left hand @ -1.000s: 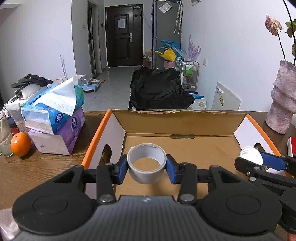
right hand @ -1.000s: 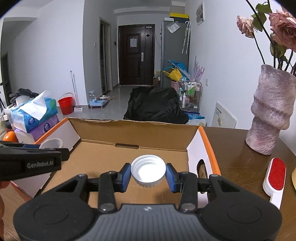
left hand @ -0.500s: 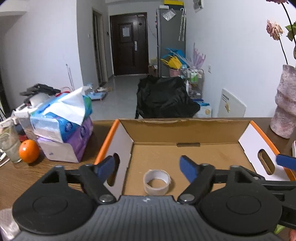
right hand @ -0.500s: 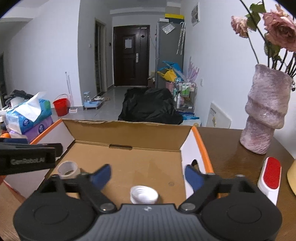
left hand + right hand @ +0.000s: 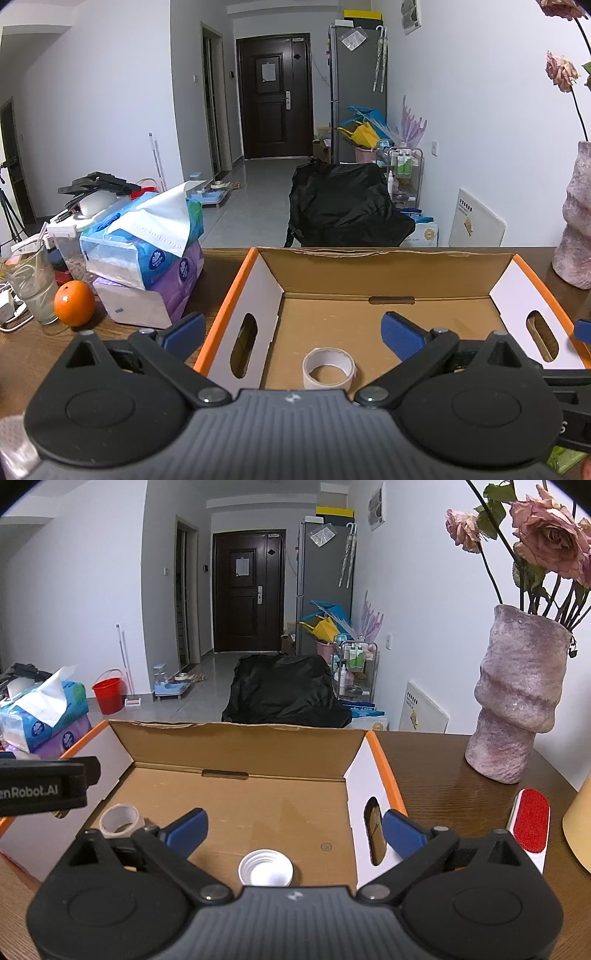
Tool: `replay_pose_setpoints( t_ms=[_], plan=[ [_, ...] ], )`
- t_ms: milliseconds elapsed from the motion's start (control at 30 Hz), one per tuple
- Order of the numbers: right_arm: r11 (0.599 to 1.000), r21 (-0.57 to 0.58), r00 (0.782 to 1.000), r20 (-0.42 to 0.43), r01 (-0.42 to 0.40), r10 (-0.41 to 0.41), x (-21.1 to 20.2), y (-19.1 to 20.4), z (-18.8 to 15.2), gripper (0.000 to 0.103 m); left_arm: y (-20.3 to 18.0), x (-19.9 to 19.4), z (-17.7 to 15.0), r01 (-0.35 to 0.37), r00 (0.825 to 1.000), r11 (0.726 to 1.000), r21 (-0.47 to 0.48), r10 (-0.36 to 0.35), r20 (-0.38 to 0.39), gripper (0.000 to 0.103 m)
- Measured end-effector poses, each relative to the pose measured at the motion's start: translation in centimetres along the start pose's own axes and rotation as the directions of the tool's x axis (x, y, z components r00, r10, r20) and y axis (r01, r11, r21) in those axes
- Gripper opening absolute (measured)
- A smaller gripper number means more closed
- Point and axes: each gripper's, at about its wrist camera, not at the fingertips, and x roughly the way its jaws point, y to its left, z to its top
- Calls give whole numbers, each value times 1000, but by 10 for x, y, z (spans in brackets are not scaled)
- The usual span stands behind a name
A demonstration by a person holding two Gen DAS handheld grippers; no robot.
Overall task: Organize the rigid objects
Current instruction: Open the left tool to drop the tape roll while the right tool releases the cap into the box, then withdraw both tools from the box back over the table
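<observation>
From the left wrist camera, the left gripper (image 5: 293,330) hung with its blue-padded fingers spread wide apart, holding nothing. Below and between them a roll of tape (image 5: 328,372) lay flat on the floor of the open cardboard box (image 5: 384,266), near its front left corner, clear of both pads. The box sat on the brown desk (image 5: 33,347). To its left were stacked tissue packs (image 5: 147,251), an orange (image 5: 74,303) and a glass (image 5: 31,286); a pinkish vase (image 5: 578,236) stood at the far right.

From the right wrist camera, the right gripper (image 5: 293,829) was likewise wide apart and empty. A white bottle cap (image 5: 266,872) rested open side up on the box floor (image 5: 258,812), between the fingers but touching neither. The tape roll (image 5: 119,819) lay well to its left, near the box's left wall. The vase (image 5: 517,701) with its roses stood on the desk to the right of the box, and a red lint brush (image 5: 529,821) lay nearer the camera.
</observation>
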Motion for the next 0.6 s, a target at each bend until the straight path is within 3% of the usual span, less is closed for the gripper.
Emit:
replay_pose_setpoints(
  t_ms=[600],
  plan=[
    [1000, 7, 1000, 23, -12, 12, -13, 0, 4, 103, 0, -16, 2, 2, 1000, 1000, -6, -1, 23, 103]
  ],
)
